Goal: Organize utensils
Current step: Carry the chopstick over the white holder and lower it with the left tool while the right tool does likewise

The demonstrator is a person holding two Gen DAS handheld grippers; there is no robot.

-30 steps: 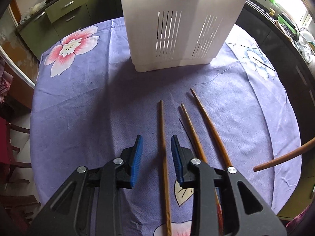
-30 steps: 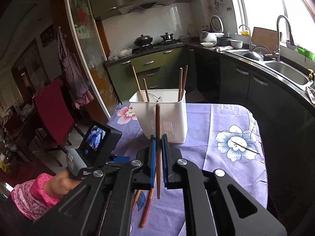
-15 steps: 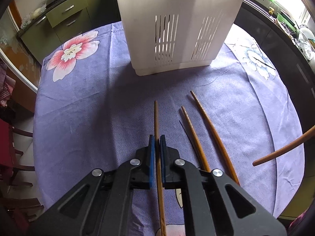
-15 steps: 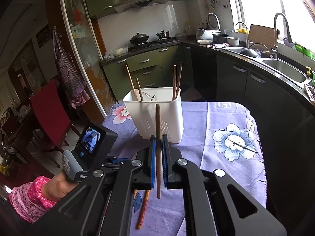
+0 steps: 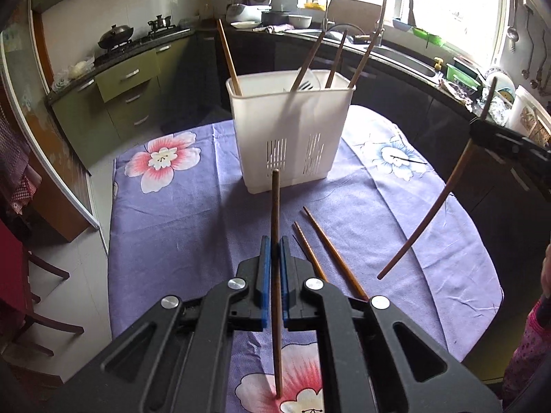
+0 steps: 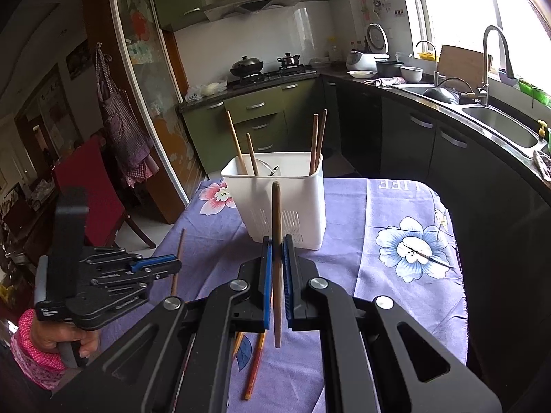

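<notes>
1. Now my left gripper (image 5: pixel 274 241) is clamped on a dark wooden chopstick (image 5: pixel 275 206), which stands nearly upright between the blue pads (image 5: pixel 264 268), its lower end over the red flower print at 6 o'clock.
2. My right gripper (image 6: pixel 276 244) pinches a second chopstick (image 6: pixel 276 213) the same way, upright, both ends sticking out past the pads.
3. Straight ahead at 12 o'clock the white slotted utensil holder (image 5: pixel 292 130) stands on the purple floral tablecloth (image 5: pixel 179 227), with four chopsticks (image 5: pixel 229 58) leaning inside it.
4. Two loose chopsticks (image 5: pixel 327 244) lie side by side on the cloth at about 1 o'clock from my left gripper, between it and the holder.
</notes>
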